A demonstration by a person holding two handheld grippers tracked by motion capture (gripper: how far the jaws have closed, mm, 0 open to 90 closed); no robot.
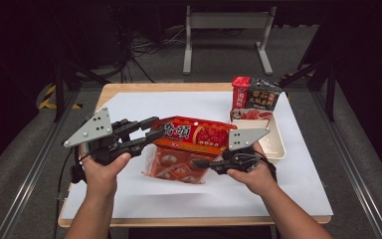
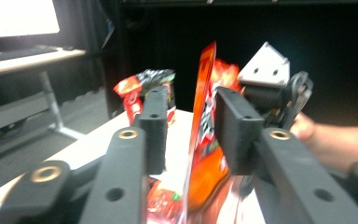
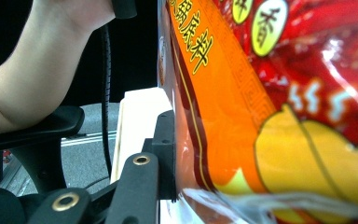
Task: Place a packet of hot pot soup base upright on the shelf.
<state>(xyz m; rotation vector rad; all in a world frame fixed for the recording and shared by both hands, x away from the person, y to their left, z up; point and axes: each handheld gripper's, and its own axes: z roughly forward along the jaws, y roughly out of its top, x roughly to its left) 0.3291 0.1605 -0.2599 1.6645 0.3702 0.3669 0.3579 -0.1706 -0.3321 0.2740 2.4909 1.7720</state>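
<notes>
So at this point I had the orange snack bag lifted off the table, hanging over the middle of the white sheet and running long-ways left to right between my two hands; the left gripper sat at its left end and the right gripper came in under its lower right edge, with the beige tray by the right edge of the table just beyond. In the left gripper view the bag stood edge-on in the gap, right pad against it, left pad clear; so that claw looked released rather than clamping. In the right gripper view one jaw pressed on the bag, the other jaw was hidden behind the foil; honestly couldn't tell if it was clenched. My read: the right hand was nearer the tray and carrying the weight; any move toward the tray would have run along the bag's long axis.
</notes>
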